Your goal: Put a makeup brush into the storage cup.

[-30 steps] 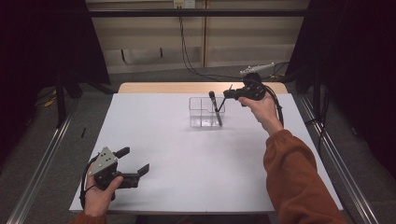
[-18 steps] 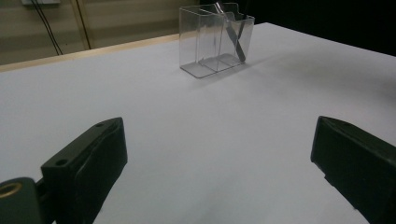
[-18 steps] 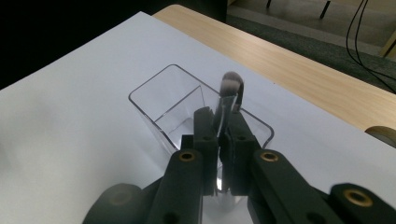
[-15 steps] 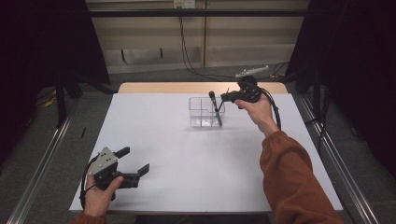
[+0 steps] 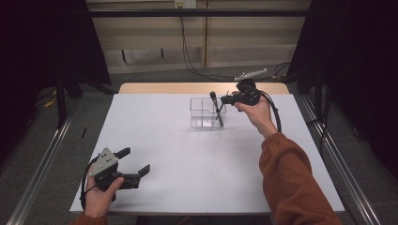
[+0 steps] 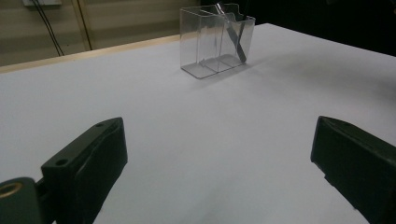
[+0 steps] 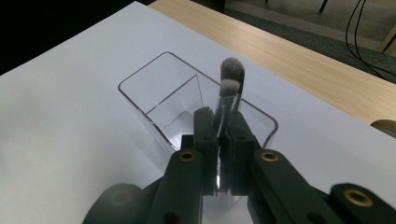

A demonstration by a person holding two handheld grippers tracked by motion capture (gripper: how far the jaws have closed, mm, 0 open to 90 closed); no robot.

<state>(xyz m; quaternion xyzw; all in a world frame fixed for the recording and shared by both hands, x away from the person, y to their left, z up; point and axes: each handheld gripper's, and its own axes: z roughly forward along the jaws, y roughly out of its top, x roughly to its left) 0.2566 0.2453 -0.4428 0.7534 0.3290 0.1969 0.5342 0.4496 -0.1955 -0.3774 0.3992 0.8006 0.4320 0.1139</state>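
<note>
Trouble spot: right gripper (image 7: 223, 154) is clamped on a makeup brush (image 7: 229, 81) standing in the clear organizer's (image 5: 199, 115) end compartment near the table's far edge. Tug sideways and that light organizer tips. Left gripper (image 5: 136, 161) idles, spread wide, near corner.

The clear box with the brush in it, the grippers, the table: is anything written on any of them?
None: no readable text on the clear box, the makeup brush, the white table, the left hand-held gripper or the right hand-held gripper.
</note>
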